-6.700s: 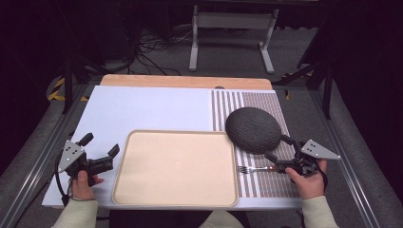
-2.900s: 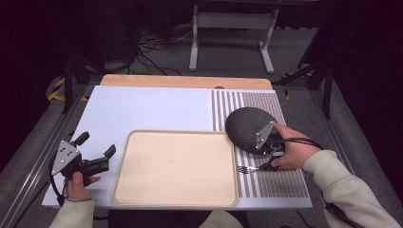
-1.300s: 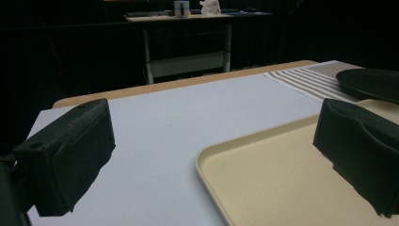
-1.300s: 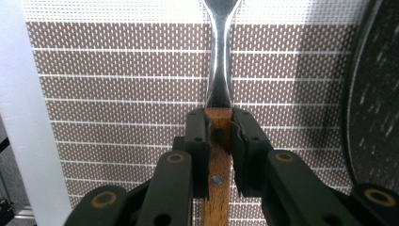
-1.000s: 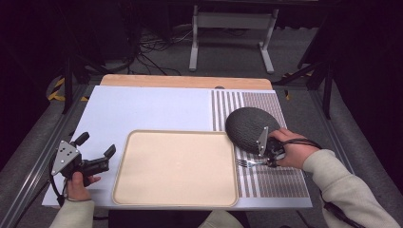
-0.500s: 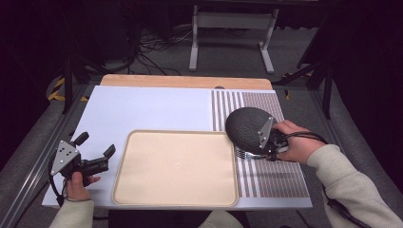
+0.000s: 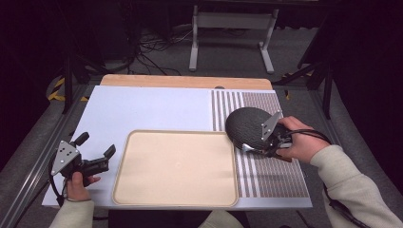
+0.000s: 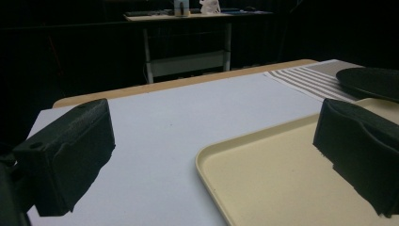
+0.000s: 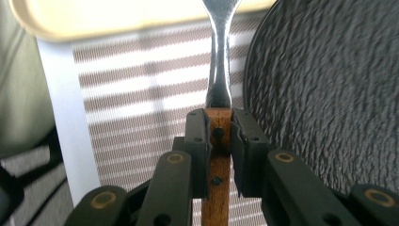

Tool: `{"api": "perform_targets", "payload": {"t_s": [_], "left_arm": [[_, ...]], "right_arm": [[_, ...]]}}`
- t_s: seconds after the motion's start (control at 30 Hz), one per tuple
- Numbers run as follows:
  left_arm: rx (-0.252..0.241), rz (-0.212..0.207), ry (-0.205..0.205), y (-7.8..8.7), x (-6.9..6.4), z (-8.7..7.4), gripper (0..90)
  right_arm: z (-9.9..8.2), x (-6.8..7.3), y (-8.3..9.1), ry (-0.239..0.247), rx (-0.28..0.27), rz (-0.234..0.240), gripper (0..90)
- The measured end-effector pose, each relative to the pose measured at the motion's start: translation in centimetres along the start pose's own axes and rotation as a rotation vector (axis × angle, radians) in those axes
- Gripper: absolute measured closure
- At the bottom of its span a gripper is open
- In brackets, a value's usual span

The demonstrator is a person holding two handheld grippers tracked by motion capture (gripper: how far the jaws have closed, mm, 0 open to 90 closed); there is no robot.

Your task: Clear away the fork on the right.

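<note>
High view: the right gripper (image 7: 266, 142) sits over the striped placemat (image 7: 271, 175), at the near edge of the dark textured plate (image 7: 247, 126). A fork (image 7: 248, 148) with a metal neck pokes out from it toward the beige tray (image 7: 176, 166); its tines are too small to make out. The tray, rectangular with rounded corners and a raised rim, lies between the two hands on the pale blue mat (image 7: 152, 107). The left gripper (image 7: 95, 159) is at the tray's left side, above the mat, jaws apart with nothing between them. Behind the table: dark floor, cables, a metal stand.

Left gripper view: two black foam-like pads (image 8: 70, 155) stand wide, empty. The tray's corner (image 8: 263, 179) lies between them, smooth and matte. The plate's rim (image 8: 371, 80) and the striped placemat (image 8: 310, 80) are at far right.

Right gripper view: the jaws are clamped on the fork's wooden handle (image 9: 217, 141), riveted, brown. The polished steel neck (image 9: 219, 56) runs straight out from the pads over the woven brown-and-white stripes (image 9: 141, 108). The plate (image 9: 329, 94), rough and dark grey, is just beside the fork on its right; contact cannot be told. The tray's rim (image 9: 117, 19) lies beyond.
</note>
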State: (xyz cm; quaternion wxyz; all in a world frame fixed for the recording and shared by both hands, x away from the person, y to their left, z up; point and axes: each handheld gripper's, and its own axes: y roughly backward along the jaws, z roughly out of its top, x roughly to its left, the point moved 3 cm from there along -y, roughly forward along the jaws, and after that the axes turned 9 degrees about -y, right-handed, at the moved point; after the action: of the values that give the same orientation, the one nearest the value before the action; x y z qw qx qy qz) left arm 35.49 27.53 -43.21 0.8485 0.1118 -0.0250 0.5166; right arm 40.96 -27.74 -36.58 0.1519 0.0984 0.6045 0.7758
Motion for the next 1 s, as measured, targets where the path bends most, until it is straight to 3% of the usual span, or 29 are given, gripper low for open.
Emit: {"api": "perform_targets", "payload": {"t_s": [0.1,0.43,0.73,1.0], "left_arm": [[0.000,0.003,0.001,0.0,0.1,0.0,0.0],[-0.001,0.005,0.003,0.1,0.1,0.0,0.0],[-0.002,0.007,0.005,0.1,0.1,0.0,0.0],[-0.002,0.007,0.009,0.1,0.1,0.0,0.0]], "right_arm": [[0.2,0.1,0.4,-0.051,-0.036,-0.003,77.5],[1.3,0.8,0.7,-0.133,-0.179,0.006,77.5],[3.0,1.6,0.8,-0.176,-0.243,-0.014,77.5],[4.6,2.2,0.5,-0.243,-0.276,0.028,77.4]]}}
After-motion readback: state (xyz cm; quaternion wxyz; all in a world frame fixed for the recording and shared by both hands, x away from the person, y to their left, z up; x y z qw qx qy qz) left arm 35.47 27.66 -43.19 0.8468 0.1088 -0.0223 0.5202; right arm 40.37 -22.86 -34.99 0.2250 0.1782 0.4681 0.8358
